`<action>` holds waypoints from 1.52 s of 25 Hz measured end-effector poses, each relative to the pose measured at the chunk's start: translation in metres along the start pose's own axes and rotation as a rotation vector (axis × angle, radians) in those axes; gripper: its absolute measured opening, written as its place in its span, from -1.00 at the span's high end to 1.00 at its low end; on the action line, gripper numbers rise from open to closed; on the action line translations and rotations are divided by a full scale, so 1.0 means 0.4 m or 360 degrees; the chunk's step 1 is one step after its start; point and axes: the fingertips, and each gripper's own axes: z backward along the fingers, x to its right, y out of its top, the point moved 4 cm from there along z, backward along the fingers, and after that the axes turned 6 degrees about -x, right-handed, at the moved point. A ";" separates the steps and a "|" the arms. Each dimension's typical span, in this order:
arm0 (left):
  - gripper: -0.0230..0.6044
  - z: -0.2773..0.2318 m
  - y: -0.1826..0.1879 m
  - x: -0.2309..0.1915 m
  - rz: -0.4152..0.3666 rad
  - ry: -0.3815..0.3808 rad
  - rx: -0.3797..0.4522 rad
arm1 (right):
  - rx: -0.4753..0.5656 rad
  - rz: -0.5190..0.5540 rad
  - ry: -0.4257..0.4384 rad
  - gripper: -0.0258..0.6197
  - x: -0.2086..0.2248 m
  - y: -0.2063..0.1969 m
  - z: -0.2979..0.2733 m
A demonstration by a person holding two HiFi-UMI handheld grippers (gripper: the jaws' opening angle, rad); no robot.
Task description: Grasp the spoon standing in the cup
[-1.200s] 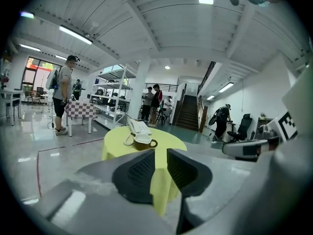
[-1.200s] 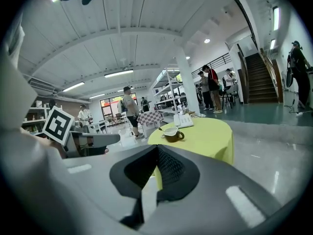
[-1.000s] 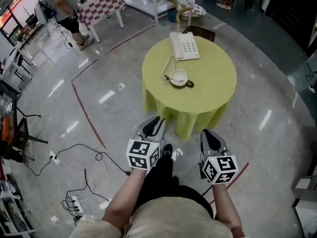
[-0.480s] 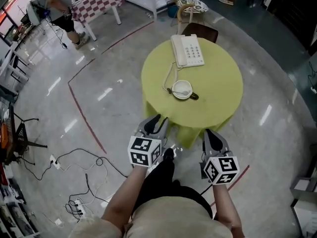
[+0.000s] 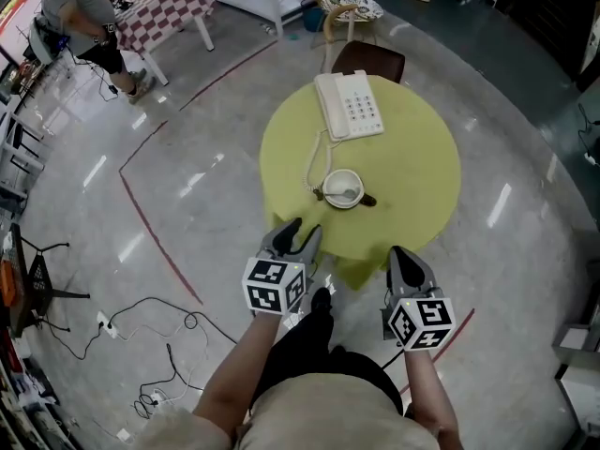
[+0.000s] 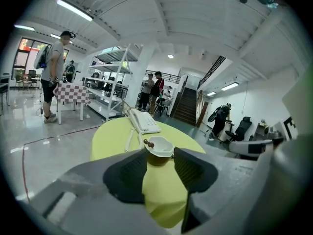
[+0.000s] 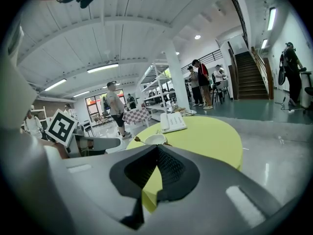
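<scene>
A white cup with a brown base stands near the front of the round table, which wears a yellow-green cloth. The spoon leans in it, handle out to the left. My left gripper hovers just short of the table's near edge, open; its jaws have just been opening and nothing is between them. In the left gripper view the cup and spoon handle show beyond the gap of the gripper. My right gripper is shut and empty; its view shows the cup ahead.
A white desk phone lies on the far half of the table, its cord running to the cup. A brown chair stands behind. Red tape lines and cables cross the floor at left. People stand by a checkered table.
Both grippers have come closer to the table, whose near edge now lies just past the fingertips. The left jaws have spread wider. The right jaws stay together.
</scene>
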 end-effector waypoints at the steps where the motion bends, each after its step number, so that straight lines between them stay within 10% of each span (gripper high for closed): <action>1: 0.34 -0.010 0.002 -0.005 0.0002 -0.0008 -0.0009 | -0.0002 -0.0004 -0.0011 0.92 0.003 0.002 -0.006; 38: 0.29 -0.206 0.030 -0.043 0.0311 0.0162 -0.0121 | -0.0049 0.0050 0.0088 0.92 0.151 0.114 -0.149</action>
